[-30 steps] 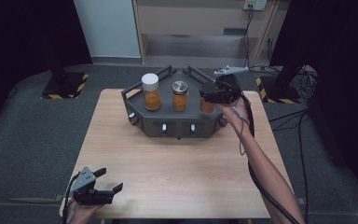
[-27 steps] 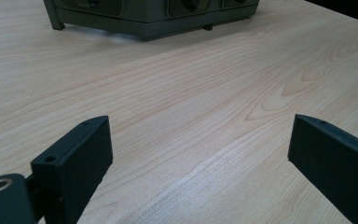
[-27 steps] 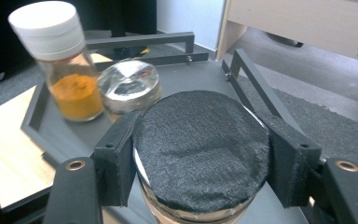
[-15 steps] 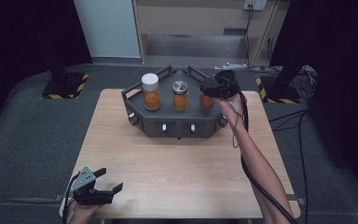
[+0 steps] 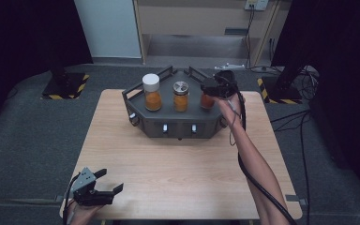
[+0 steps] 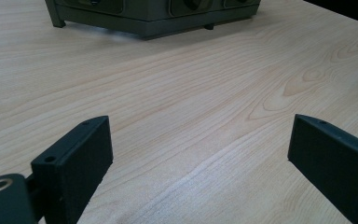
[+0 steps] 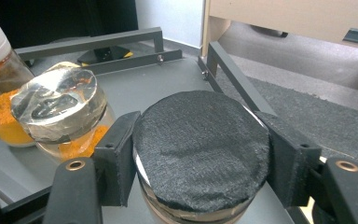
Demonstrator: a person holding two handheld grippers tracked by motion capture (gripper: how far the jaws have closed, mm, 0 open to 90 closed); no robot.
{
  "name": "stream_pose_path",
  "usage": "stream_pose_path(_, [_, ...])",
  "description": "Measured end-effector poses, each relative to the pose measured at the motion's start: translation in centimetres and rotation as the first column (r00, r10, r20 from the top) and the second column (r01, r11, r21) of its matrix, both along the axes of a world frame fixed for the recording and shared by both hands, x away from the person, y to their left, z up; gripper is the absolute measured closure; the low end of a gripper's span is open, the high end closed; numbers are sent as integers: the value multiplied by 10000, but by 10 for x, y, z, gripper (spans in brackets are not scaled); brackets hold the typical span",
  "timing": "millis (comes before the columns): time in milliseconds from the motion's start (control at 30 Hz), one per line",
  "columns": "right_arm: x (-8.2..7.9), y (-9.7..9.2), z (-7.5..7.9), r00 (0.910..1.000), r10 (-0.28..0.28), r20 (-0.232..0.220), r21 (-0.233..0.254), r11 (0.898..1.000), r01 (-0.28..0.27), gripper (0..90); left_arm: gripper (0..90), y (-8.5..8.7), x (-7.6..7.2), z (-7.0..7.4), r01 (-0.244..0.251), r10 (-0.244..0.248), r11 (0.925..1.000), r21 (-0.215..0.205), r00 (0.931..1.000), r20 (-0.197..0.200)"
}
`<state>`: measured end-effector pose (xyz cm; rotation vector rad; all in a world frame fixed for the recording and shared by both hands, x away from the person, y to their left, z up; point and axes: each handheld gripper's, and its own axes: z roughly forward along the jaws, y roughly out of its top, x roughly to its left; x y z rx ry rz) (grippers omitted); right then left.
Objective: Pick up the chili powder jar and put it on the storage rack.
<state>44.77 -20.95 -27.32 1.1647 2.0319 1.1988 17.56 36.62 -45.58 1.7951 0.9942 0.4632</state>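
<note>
A dark grey tray (image 5: pixel 178 127) stands at the table's far middle and carries three glass jars of orange powder. The white-lidded jar (image 5: pixel 152 91) is at its left and the metal-lidded jar (image 5: pixel 181 95) in the middle. My right gripper (image 5: pixel 215 89) is shut on the black-lidded jar (image 5: pixel 207 101) at the right. In the right gripper view the pads (image 7: pixel 121 156) press both sides of that jar's black fabric lid (image 7: pixel 200 135), with the metal-lidded jar (image 7: pixel 56 105) just beside it. My left gripper (image 5: pixel 112 180) rests open at the table's near left corner, and nothing is between its jaws (image 6: pixel 200 154).
The tray has raised rail edges (image 7: pixel 235 72) around its floor and knobs on its front face (image 5: pixel 165 127). Bare wooden tabletop (image 5: pixel 183 173) lies between the tray and the near edge. The right gripper's cable (image 5: pixel 258 183) runs along the person's forearm.
My right gripper, with the black-lidded jar in it, has shifted slightly left and lower over the tray's right side. The left gripper has not moved.
</note>
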Motion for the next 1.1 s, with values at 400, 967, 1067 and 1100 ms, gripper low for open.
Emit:
stream_pose_path(400, [6,-1,-10,9997,-145,-185,29,9999,145,349,55,0,0,0,-15,15,10000,-14,10000,-5])
stream_pose_path(967, [6,-4,-16,9996,-186,-196,119,9998,188,342,56,0,-1,0,-14,14,10000,-3,10000,3])
stream_pose_path(1067, [6,-6,-17,9997,-164,-159,146,9998,166,313,56,0,-1,0,-12,12,10000,8,10000,10])
stream_pose_path(1100, [5,-5,-17,9996,-205,-173,127,9997,207,285,56,0,-1,0,-17,17,10000,2,10000,14])
